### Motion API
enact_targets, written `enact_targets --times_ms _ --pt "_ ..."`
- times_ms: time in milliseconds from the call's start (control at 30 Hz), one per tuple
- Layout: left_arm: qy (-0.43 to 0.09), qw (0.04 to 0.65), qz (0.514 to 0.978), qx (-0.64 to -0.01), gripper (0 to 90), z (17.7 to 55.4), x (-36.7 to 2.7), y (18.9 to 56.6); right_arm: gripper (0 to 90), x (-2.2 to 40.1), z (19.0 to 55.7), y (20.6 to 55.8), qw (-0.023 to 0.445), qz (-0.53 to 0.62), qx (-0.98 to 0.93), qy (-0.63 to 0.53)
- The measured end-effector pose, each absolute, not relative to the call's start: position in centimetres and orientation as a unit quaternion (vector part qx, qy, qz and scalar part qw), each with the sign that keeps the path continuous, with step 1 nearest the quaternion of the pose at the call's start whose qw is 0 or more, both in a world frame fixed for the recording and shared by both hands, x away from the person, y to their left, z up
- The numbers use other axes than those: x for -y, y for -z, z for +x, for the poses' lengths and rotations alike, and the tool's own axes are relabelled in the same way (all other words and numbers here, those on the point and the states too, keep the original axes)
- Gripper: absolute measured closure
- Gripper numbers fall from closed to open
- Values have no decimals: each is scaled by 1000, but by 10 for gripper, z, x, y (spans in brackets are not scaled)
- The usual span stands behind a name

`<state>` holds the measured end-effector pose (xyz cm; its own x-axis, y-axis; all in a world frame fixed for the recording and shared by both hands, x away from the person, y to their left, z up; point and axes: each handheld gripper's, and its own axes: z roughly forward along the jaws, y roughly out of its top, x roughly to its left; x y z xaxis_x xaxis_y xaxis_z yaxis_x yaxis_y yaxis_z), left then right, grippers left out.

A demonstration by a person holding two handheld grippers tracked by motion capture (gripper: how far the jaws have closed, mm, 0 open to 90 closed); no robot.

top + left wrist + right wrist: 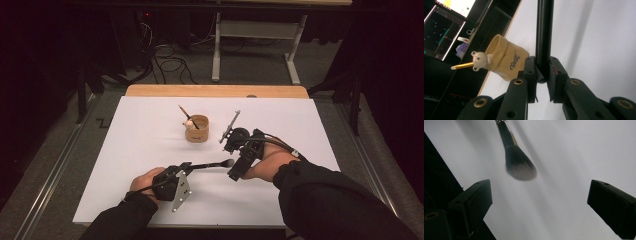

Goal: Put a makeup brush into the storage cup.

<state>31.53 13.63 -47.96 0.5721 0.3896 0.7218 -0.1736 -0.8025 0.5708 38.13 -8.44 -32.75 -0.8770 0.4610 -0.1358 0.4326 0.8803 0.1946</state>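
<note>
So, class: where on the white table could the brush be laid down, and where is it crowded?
Free: the left half of the white table, and the strip behind the cup. Crowded: the middle-right, where the brush, left tongs and right tongs meet.

- The brush has soft, fluffy dark bristles paling at the tips, and its handle is smooth, glossy black.
- The left claw looks like matt black plastic, with brass-coloured rivets.
- The right claw has matt black blocks for pads.
- The cup is tan with a dull, paper-like skin.
- The counter carries a smooth, matt white sheet over a wooden edge.
- The bear figure is pale and smooth.
</note>
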Motion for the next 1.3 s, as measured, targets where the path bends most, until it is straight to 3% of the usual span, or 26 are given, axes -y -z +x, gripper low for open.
enact_targets --times_ms 800,1300 --pt "-429 322 836 -116 790 325 -146 480 70 124 386 359 92 271 -950 -129" --pt "-402 349 831 -161 790 333 -154 479 71 155 391 411 122 324 -917 -198"
